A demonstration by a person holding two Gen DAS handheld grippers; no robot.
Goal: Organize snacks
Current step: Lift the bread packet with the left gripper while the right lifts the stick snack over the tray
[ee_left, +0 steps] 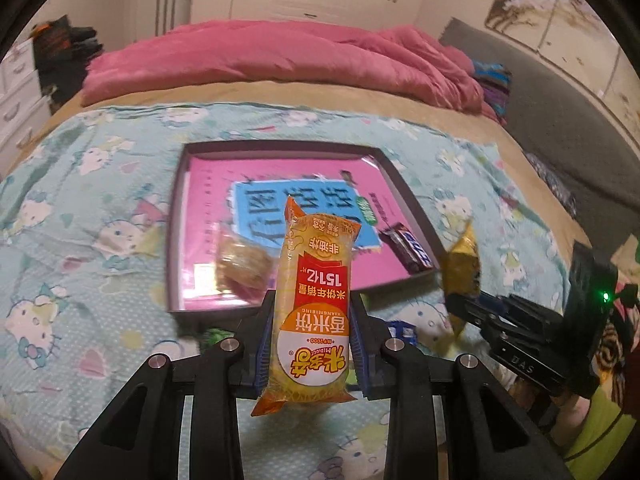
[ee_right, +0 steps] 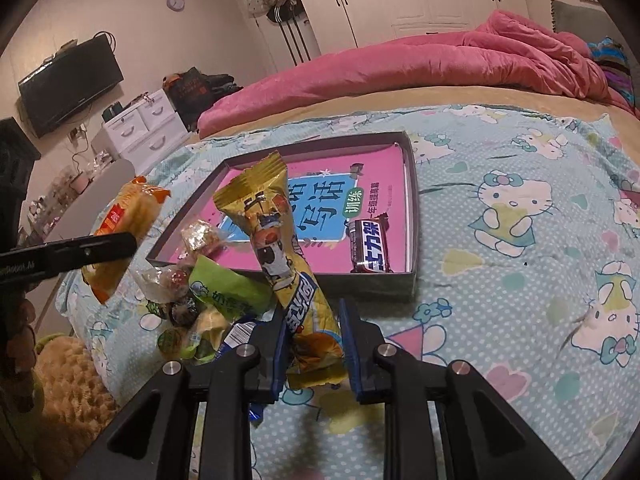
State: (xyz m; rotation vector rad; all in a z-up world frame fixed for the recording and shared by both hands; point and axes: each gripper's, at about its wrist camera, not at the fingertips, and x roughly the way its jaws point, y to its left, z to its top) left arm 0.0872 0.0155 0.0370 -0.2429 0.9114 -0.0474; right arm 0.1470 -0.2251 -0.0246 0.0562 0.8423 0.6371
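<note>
Here, left hand-held gripper clamped on orange rice-cracker pack, pack upright above bed blanket. Right hand-held gripper clamped on yellow cow-print snack pack, tilted left. Loose snack pile on blanket, near box's front corner. Beyond, dark shallow box holding pink book, chocolate bar, clear-wrapped pastry.

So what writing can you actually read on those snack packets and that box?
"香米饼", "XIANGMIBING", "非油炸", "米饼年销量", "15亿片" (digits uncertain): orange rice cracker packet, upside down in the left tool.
"士力架": brown chocolate bar in the box.
"训练": green tag on the pink book cover; its big characters are partly hidden.
"DAS": right tool's body.
Yellow cow packet, held by the right tool: too blurred.
</note>
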